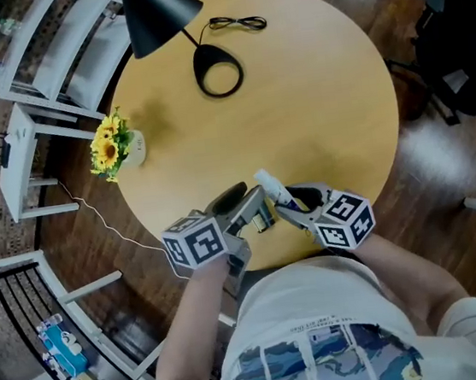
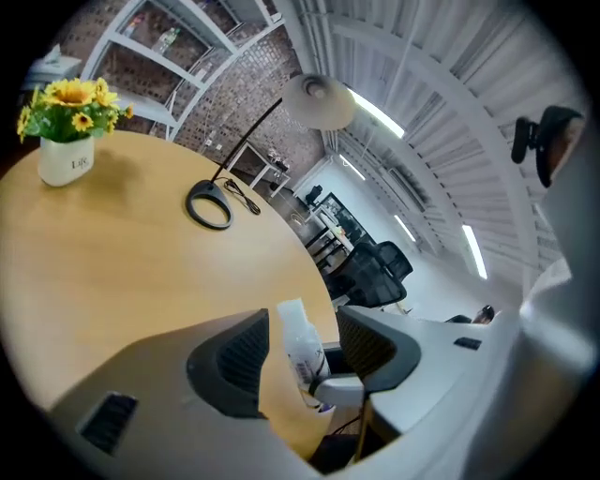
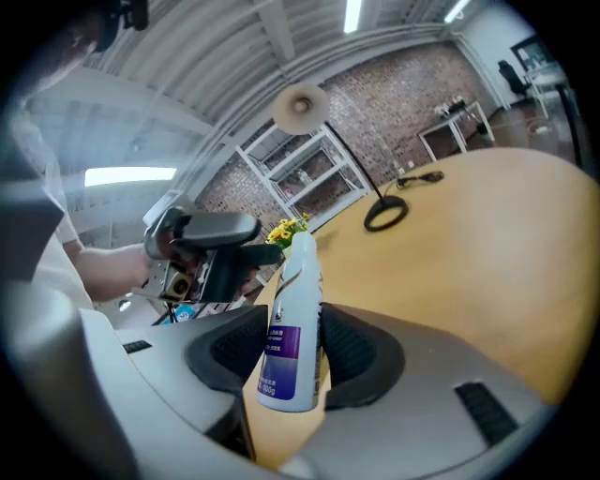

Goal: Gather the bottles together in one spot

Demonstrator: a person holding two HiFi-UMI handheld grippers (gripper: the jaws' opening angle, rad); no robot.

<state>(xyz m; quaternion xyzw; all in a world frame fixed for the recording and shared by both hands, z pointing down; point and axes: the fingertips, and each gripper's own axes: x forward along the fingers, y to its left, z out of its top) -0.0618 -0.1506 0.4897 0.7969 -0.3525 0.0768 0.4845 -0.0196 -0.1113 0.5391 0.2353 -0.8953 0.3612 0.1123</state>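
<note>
A round wooden table [image 1: 312, 90] fills the scene, with a person in a printed shirt [image 1: 317, 339] standing at its near edge. A black desk lamp [image 1: 218, 70] stands at the far side and a white pot of sunflowers [image 1: 112, 144] at the left rim. The right gripper [image 3: 292, 352] is clenched on a white bottle [image 3: 292, 328] with a purple label, held over the table's near edge. Just beside it, the left gripper [image 2: 305, 352] points at the bottle, jaws apart and holding nothing.
</note>
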